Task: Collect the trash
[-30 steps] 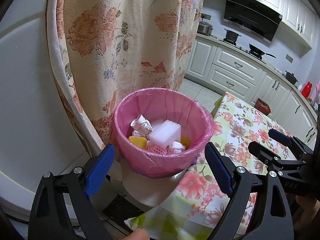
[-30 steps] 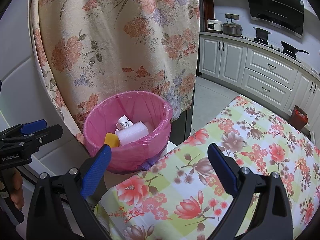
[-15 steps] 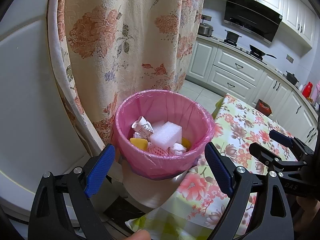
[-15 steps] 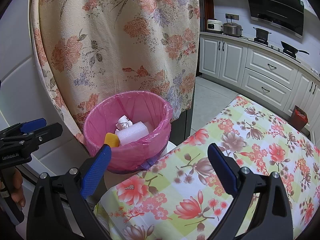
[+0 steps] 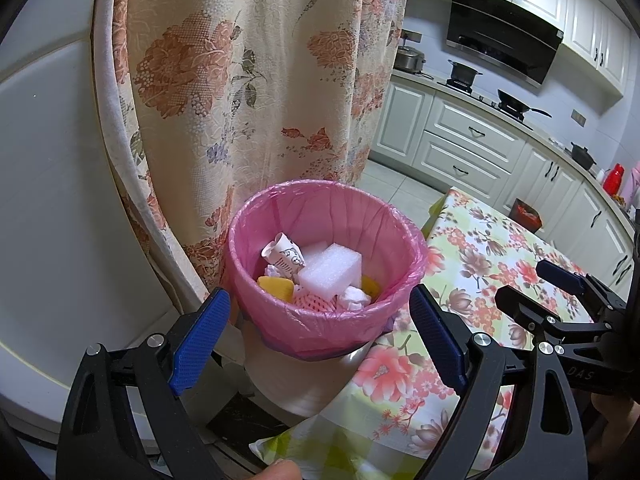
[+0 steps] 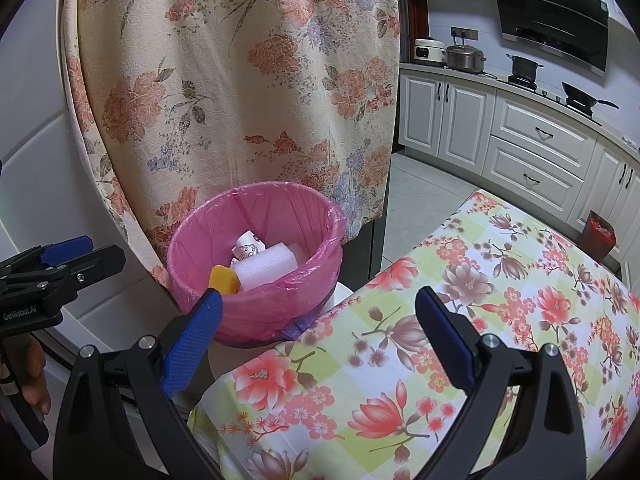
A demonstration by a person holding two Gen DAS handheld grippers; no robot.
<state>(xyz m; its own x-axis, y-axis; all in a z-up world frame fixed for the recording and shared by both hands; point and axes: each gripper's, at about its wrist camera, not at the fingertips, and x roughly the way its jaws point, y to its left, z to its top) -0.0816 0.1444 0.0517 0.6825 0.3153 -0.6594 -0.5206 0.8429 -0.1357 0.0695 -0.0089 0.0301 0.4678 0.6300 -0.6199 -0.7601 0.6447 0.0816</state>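
A bin lined with a pink bag (image 5: 280, 216) (image 6: 200, 240) stands beside the table's corner. Inside lie a white foam block (image 5: 330, 270) (image 6: 266, 266), a rolled printed paper (image 5: 282, 254) (image 6: 248, 244), a yellow sponge (image 5: 276, 286) (image 6: 224, 278), crumpled white paper (image 5: 354, 298) and pink net wrap (image 5: 310, 302). My left gripper (image 5: 318, 338) hovers just before the bin, open, with nothing between its fingers. My right gripper (image 6: 318, 336) is open and bare over the table edge, right of the bin. Each gripper shows in the other's view.
A floral tablecloth (image 5: 480, 264) (image 6: 460, 320) covers the table on the right. A flowered curtain (image 5: 248, 80) (image 6: 240, 80) hangs behind the bin, against a white appliance (image 5: 52, 200). White kitchen cabinets (image 6: 532, 140) and a stove line the far wall. A small red-filled box (image 5: 527, 214) sits on the floor.
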